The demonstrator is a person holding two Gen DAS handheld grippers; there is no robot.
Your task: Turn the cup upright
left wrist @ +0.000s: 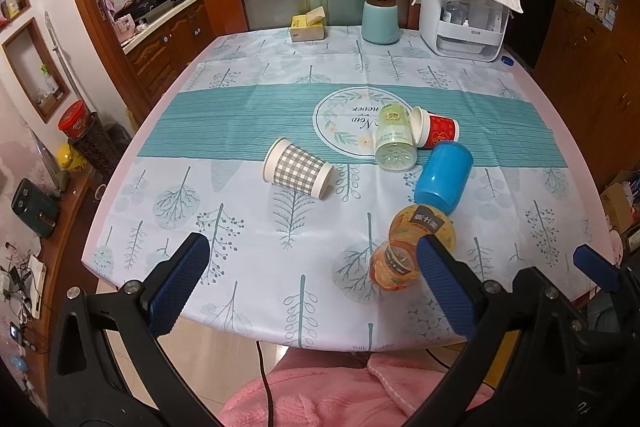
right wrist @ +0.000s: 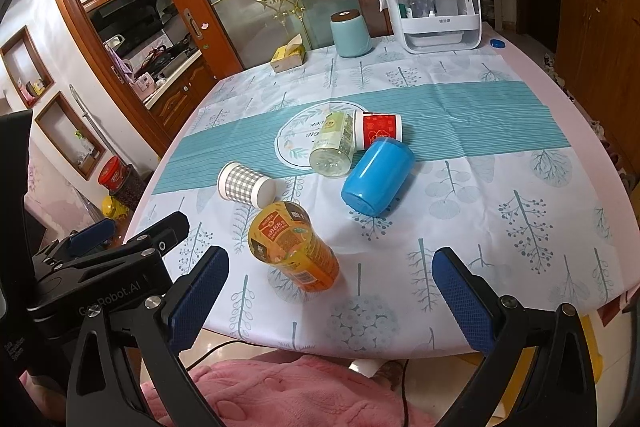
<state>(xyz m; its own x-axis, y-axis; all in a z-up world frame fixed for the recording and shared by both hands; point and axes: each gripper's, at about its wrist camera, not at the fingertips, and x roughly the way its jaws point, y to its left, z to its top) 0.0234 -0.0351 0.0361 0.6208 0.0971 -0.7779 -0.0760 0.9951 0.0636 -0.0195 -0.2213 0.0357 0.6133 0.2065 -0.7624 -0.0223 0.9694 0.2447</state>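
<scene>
Several cups lie on their sides on the tablecloth: a grey checked paper cup, a pale green clear cup, a red paper cup, a blue plastic cup and an orange clear cup nearest the front edge. My left gripper is open and empty above the front edge, the orange cup by its right finger. My right gripper is open and empty, just short of the orange cup.
At the table's far edge stand a teal canister, a yellow tissue box and a white organiser under a cloth. A small blue lid lies far right. A pink robe is below.
</scene>
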